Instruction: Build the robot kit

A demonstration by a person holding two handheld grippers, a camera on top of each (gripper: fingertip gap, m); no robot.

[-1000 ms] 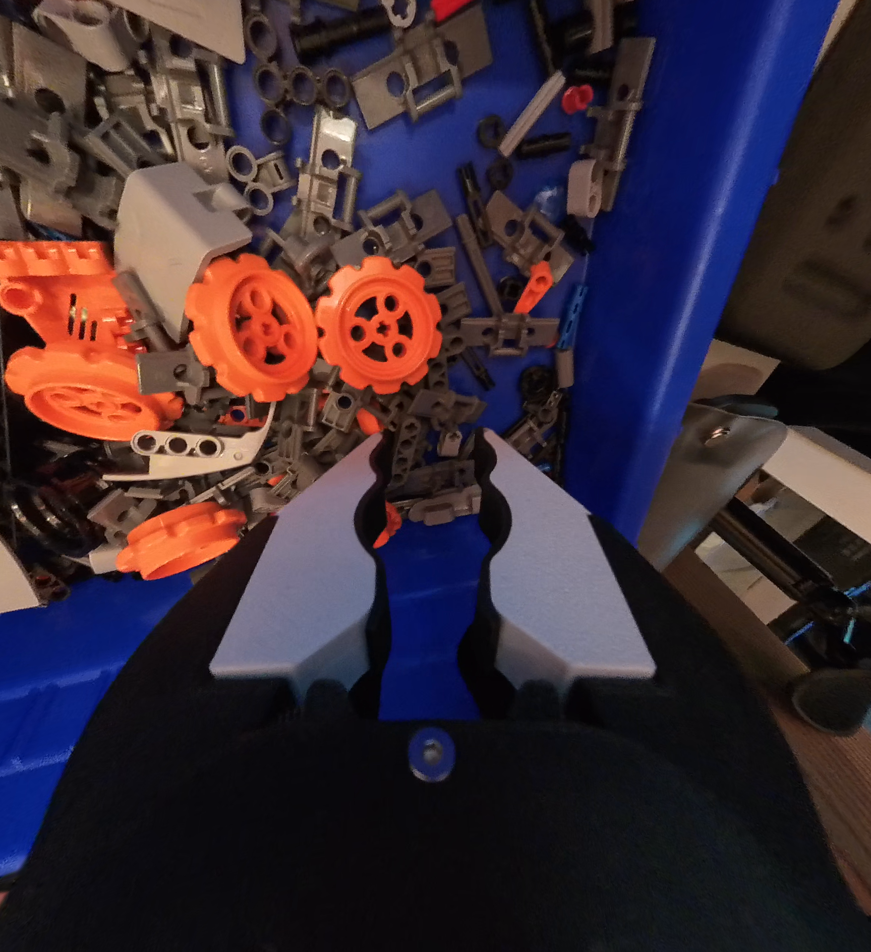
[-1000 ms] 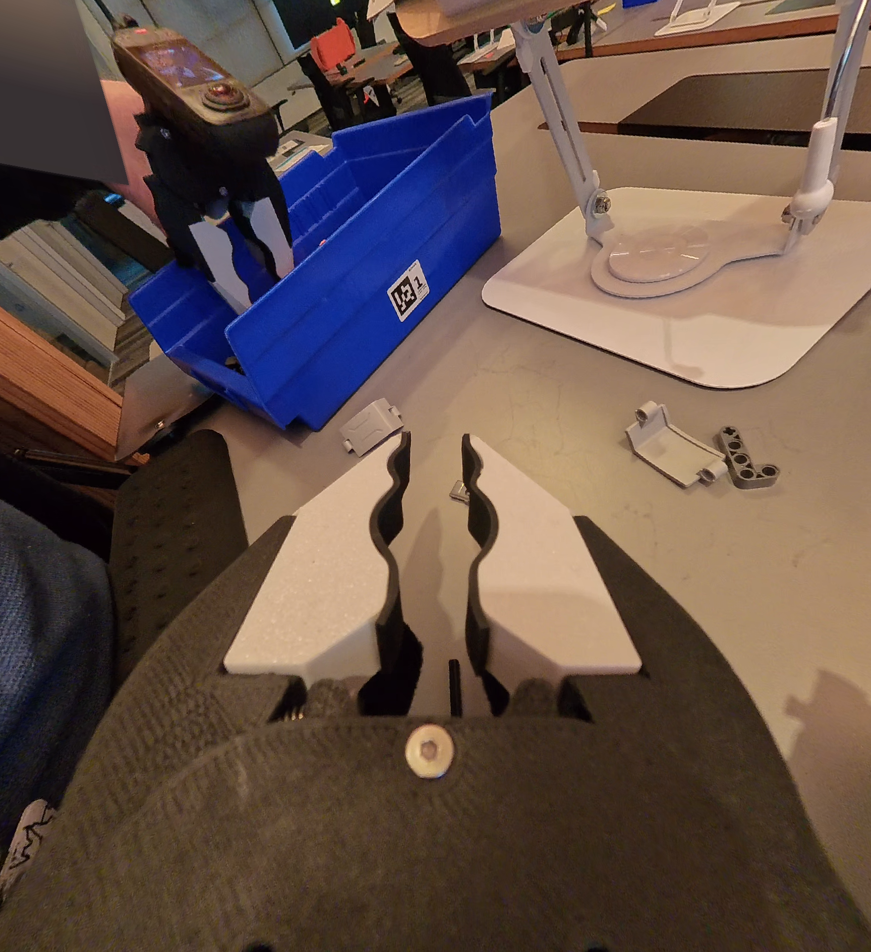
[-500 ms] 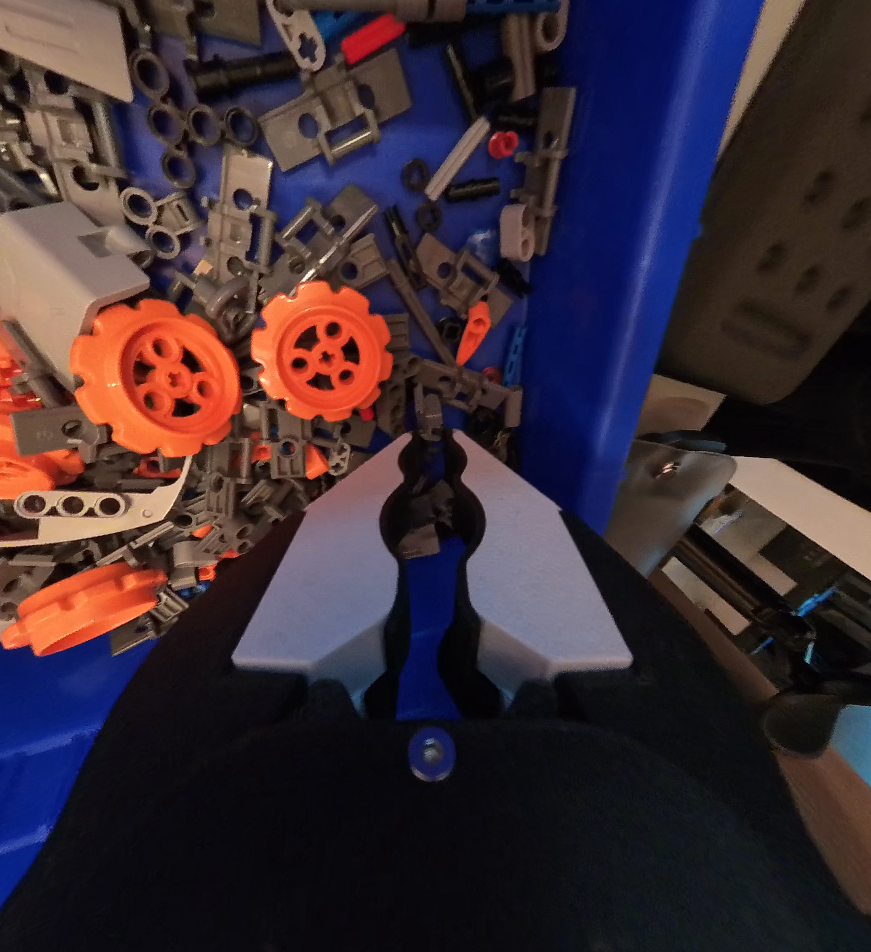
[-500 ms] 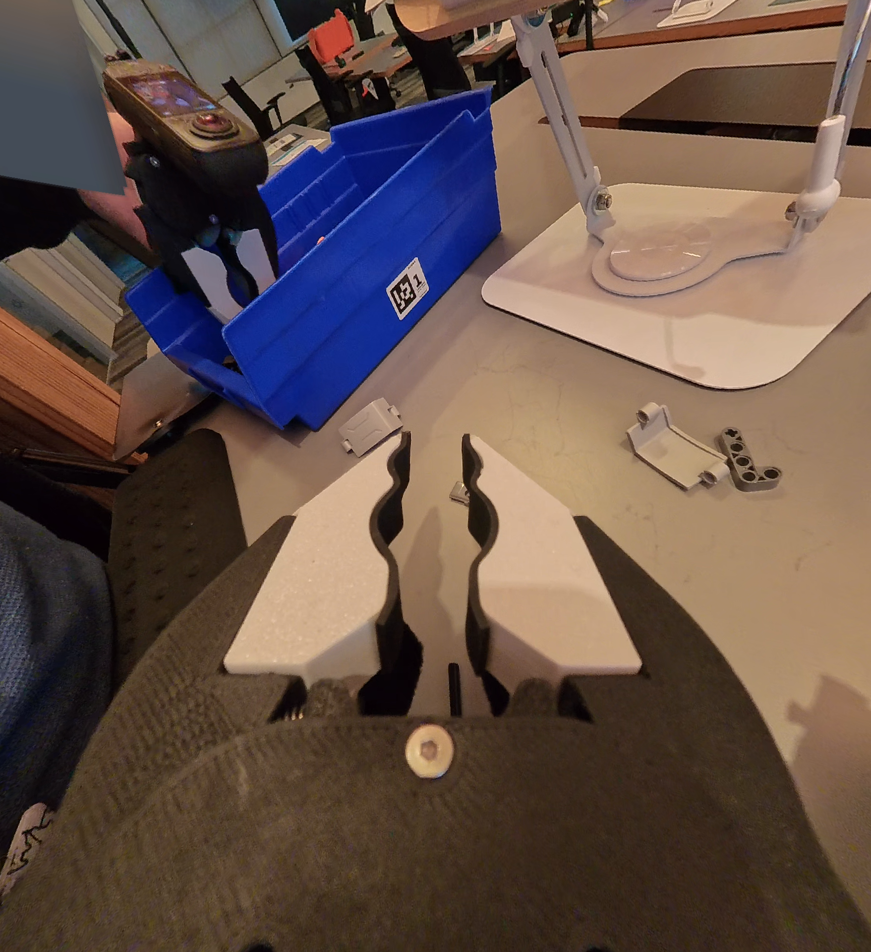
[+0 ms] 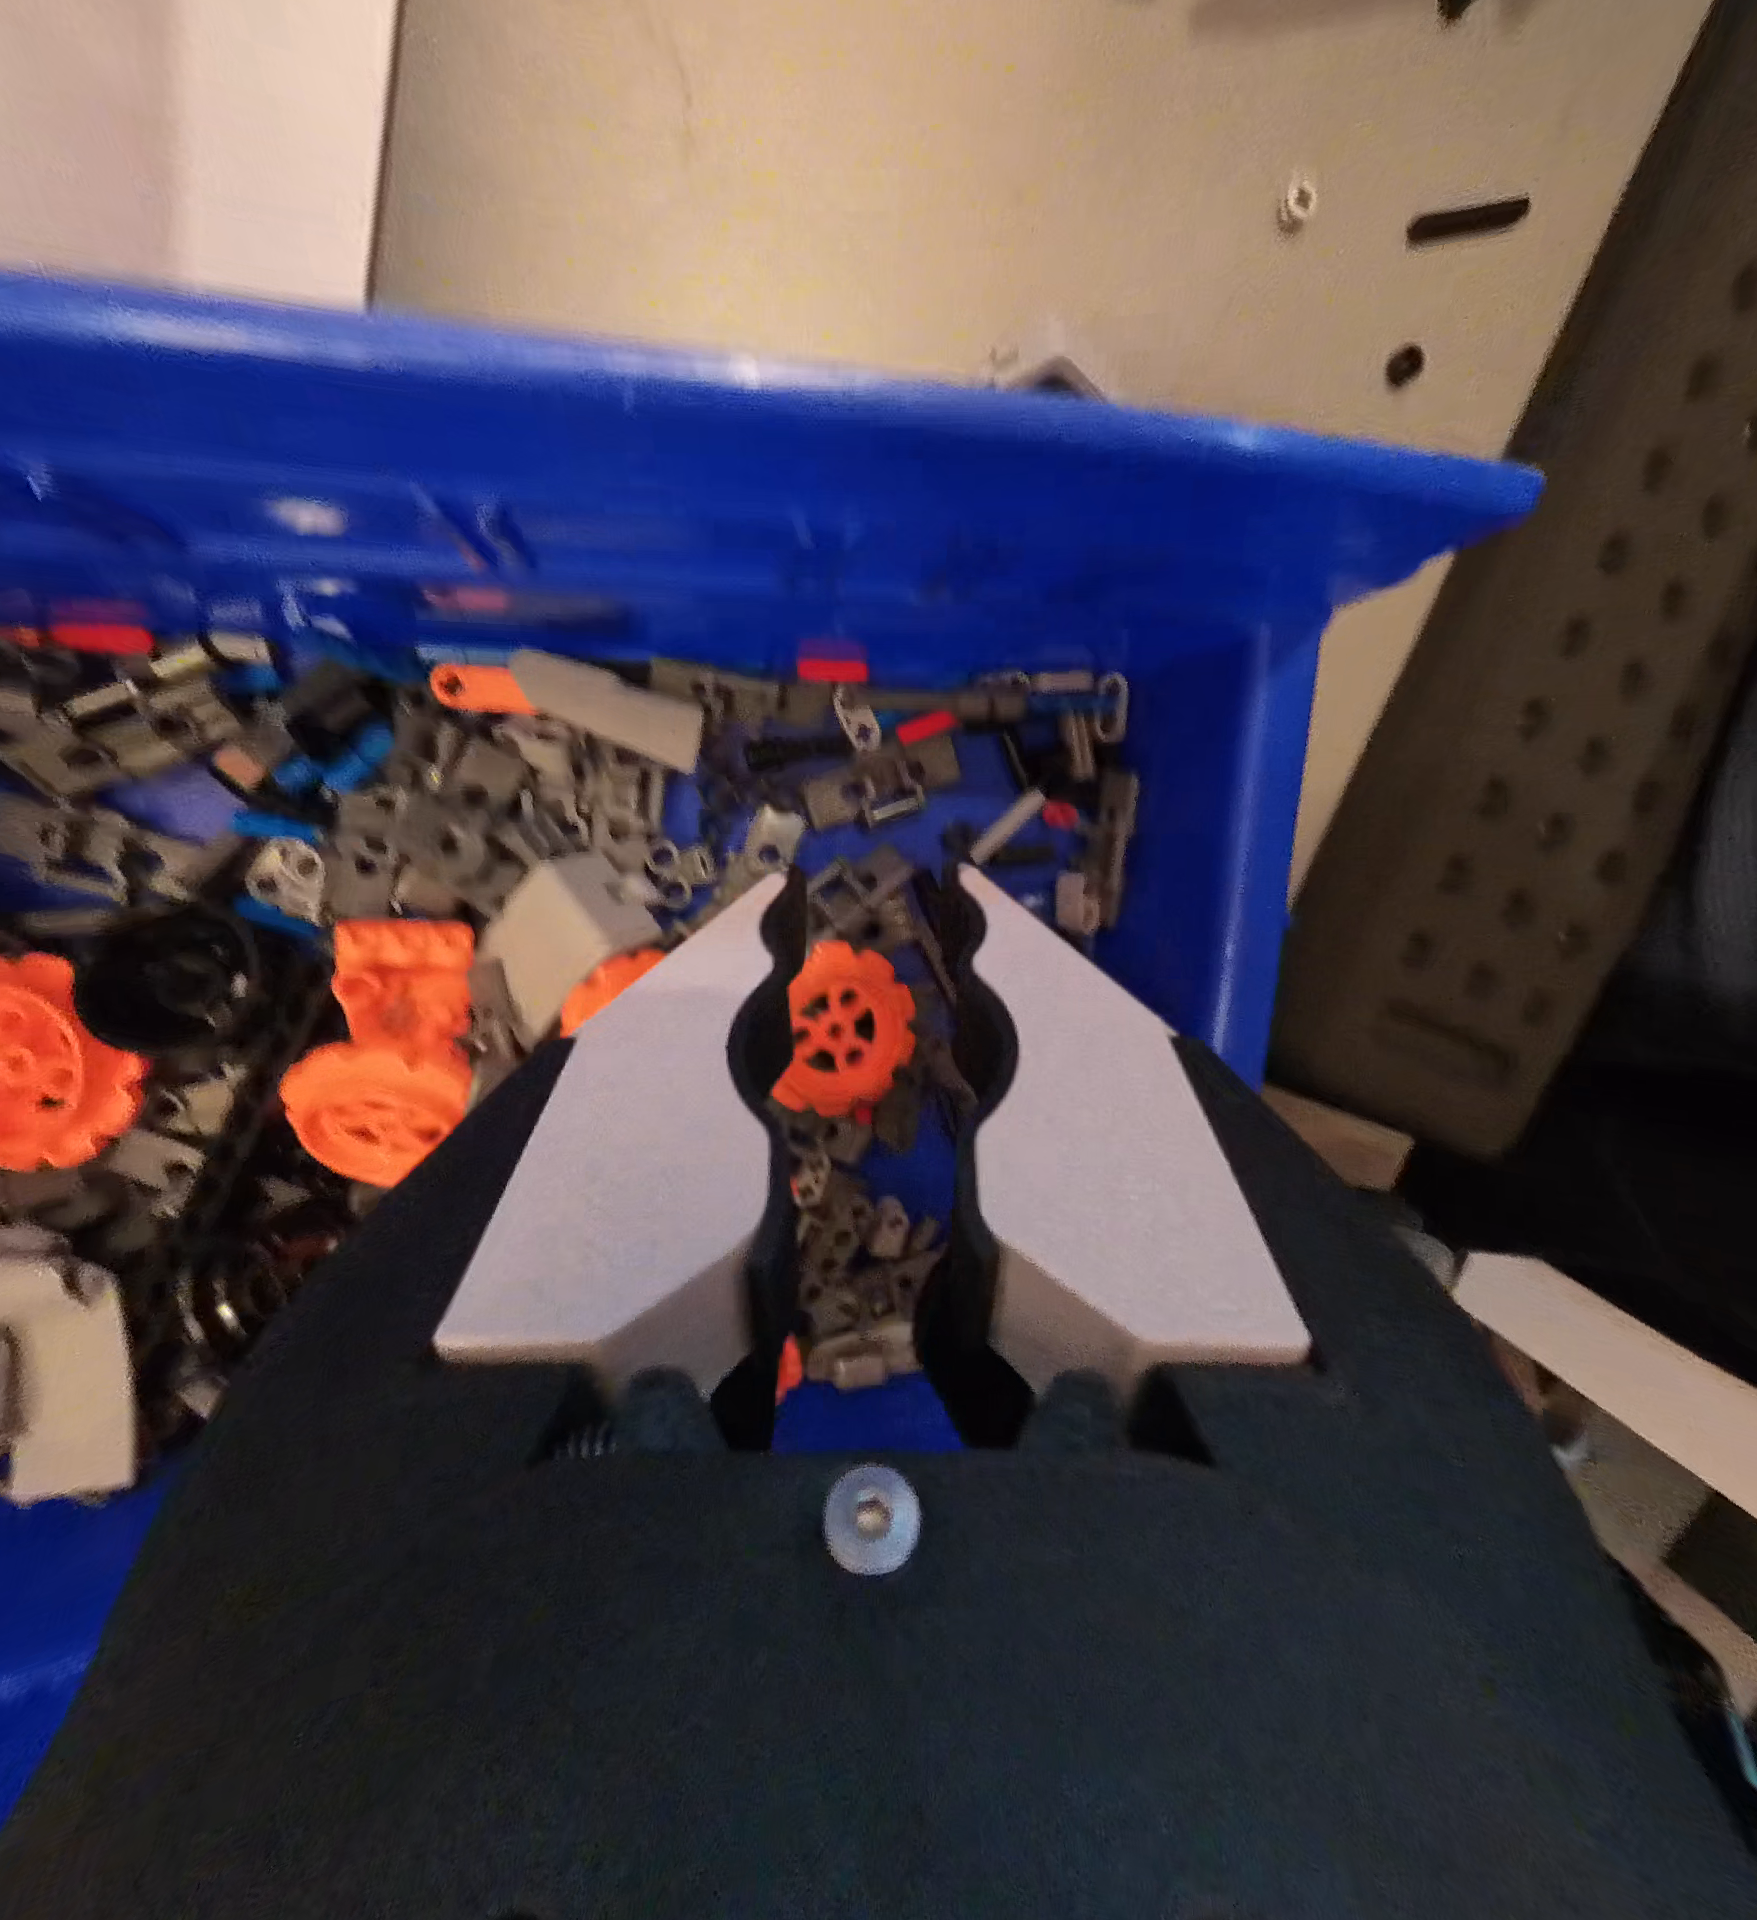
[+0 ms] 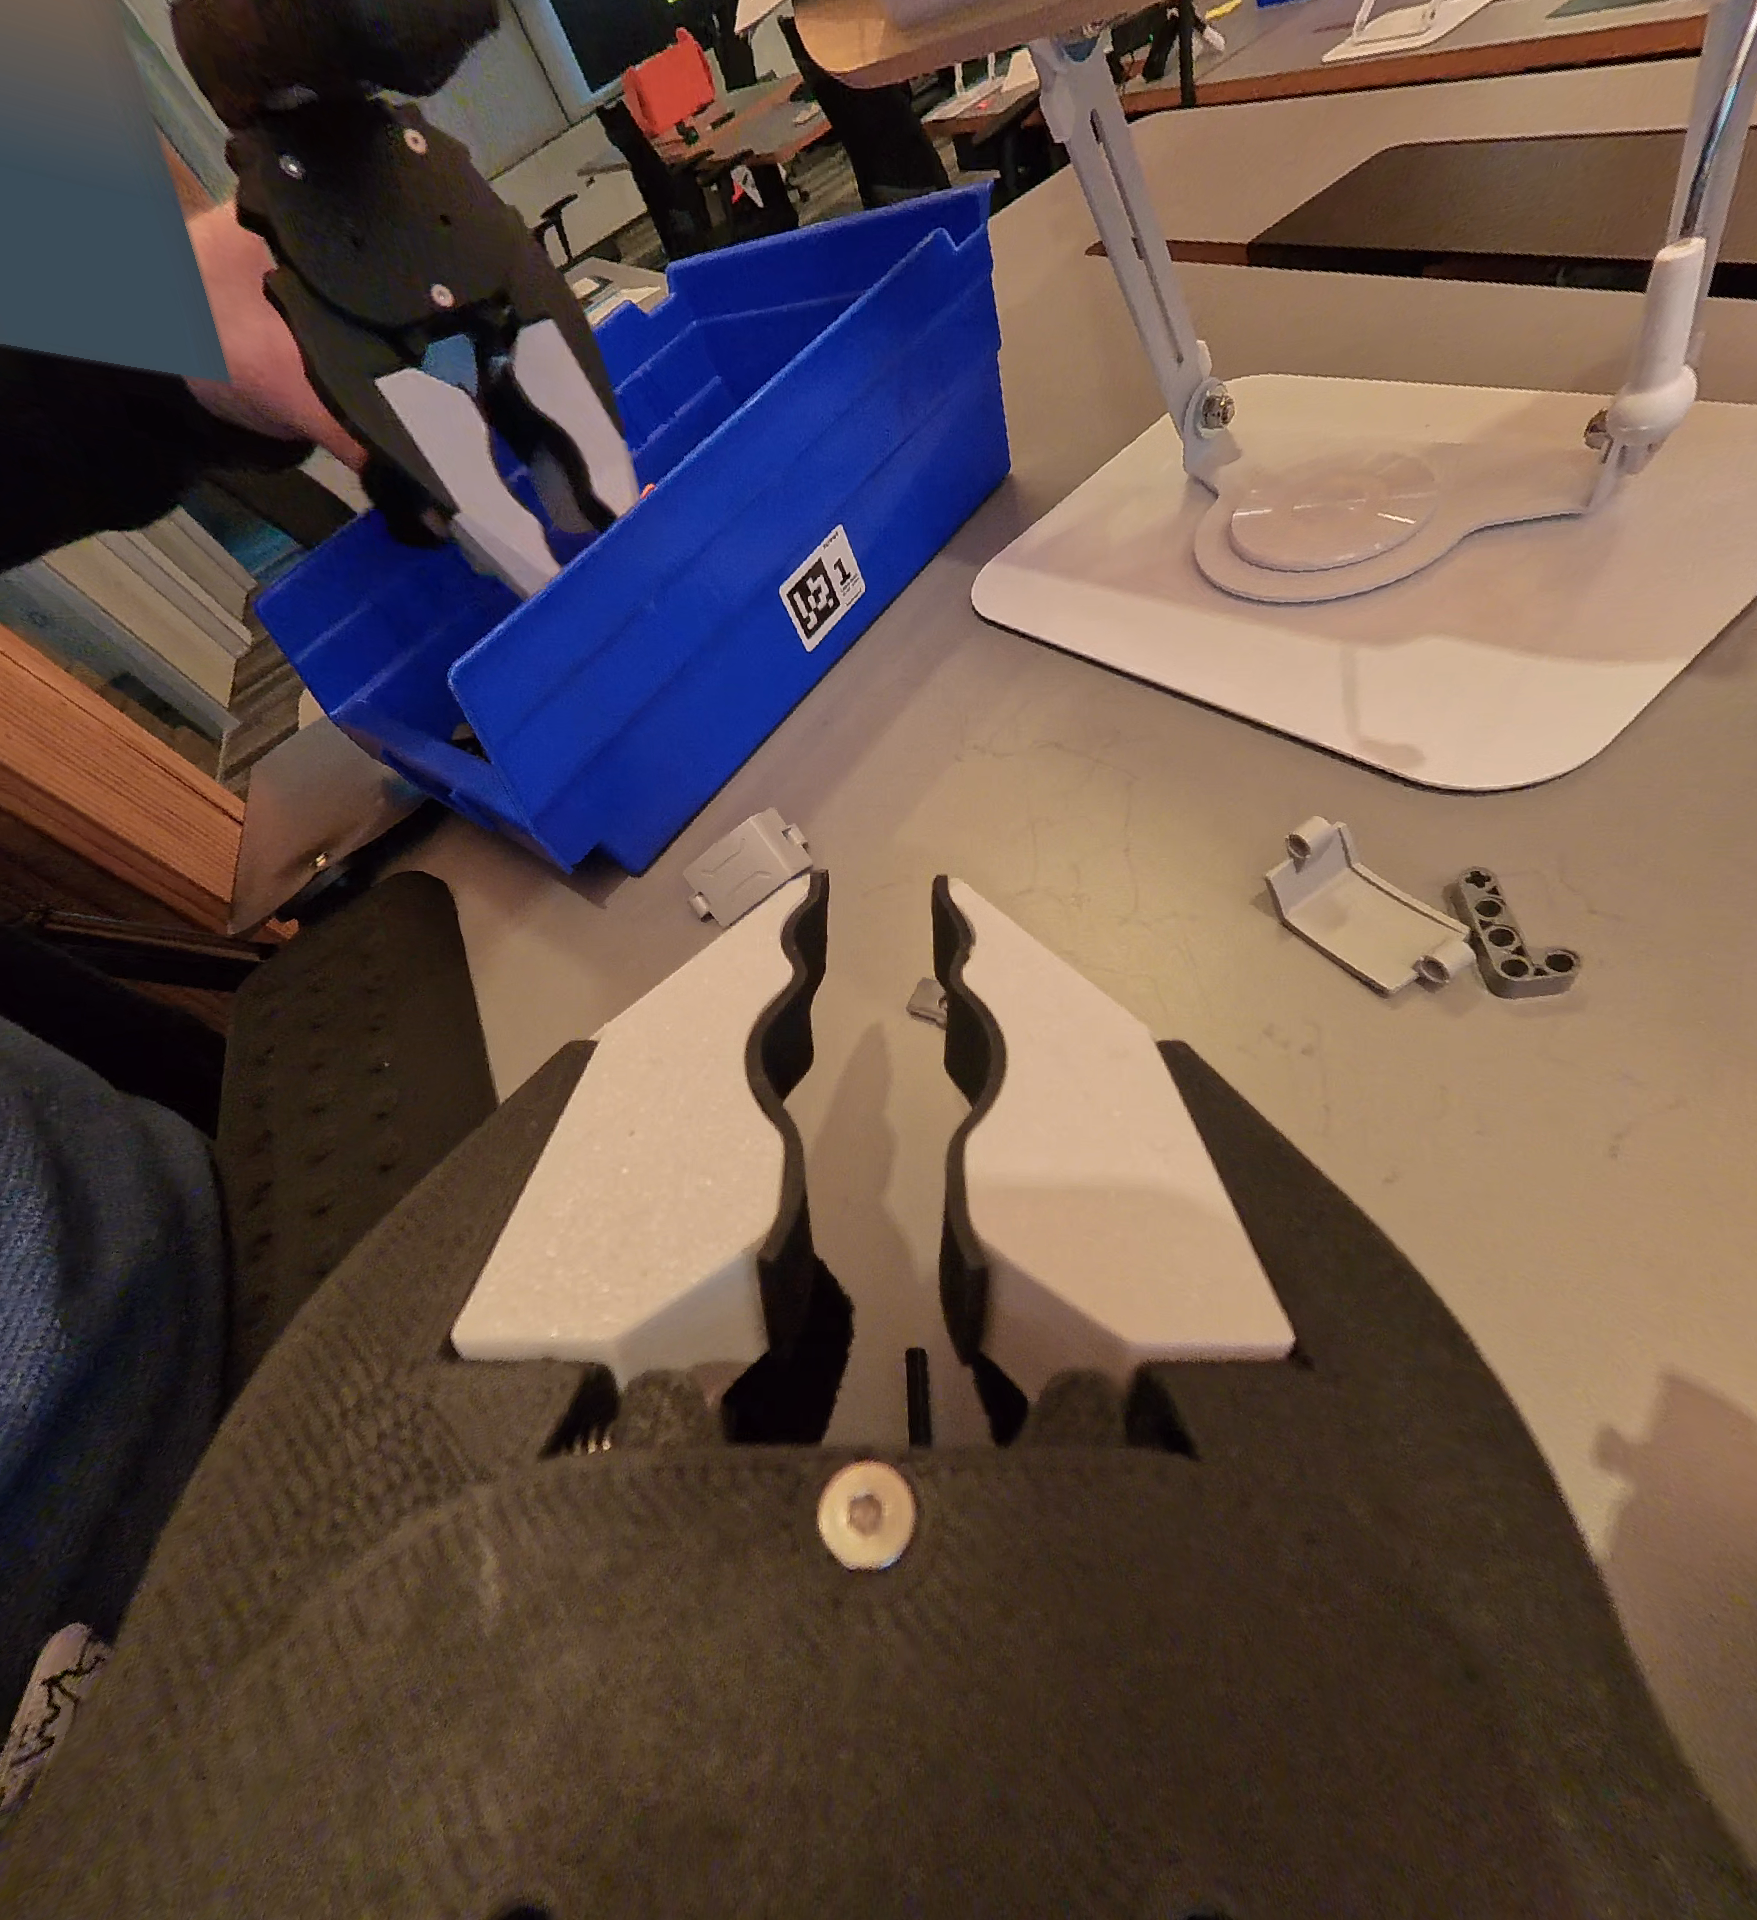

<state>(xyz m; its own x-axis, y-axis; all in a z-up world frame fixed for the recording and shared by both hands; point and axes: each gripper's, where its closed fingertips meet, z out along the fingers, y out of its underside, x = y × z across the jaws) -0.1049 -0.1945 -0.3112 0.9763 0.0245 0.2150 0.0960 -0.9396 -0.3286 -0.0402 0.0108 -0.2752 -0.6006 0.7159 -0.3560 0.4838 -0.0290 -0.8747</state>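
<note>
My left gripper (image 5: 869, 894) hangs over a blue bin (image 5: 645, 447) full of grey, black and orange building parts. Its jaws stand apart with nothing clearly clamped; an orange toothed wheel (image 5: 843, 1029) lying in the bin shows through the gap. The view is blurred. In the right wrist view the left gripper (image 6: 567, 520) points down into the bin (image 6: 728, 644). My right gripper (image 6: 879, 894) is open and empty, low over the grey table. A small grey piece (image 6: 924, 1000) lies by its right finger and a grey panel piece (image 6: 749, 862) just beyond its left fingertip.
A light grey curved panel (image 6: 1357, 925) and a dark grey L-shaped beam (image 6: 1513, 940) lie on the table to the right. A white stand base (image 6: 1373, 644) with two arms stands behind. A black perforated chair back (image 5: 1580, 727) is right of the bin. Across from one pair of fingers to the other is roughly 25 cm. It is some 5 cm from my left tips to the orange toothed wheel (image 5: 843, 1029).
My left gripper's jaws narrowed around small grey parts, then widened again. It has tilted up and drawn back, so the bin's far wall now shows. The right gripper has stayed still.
</note>
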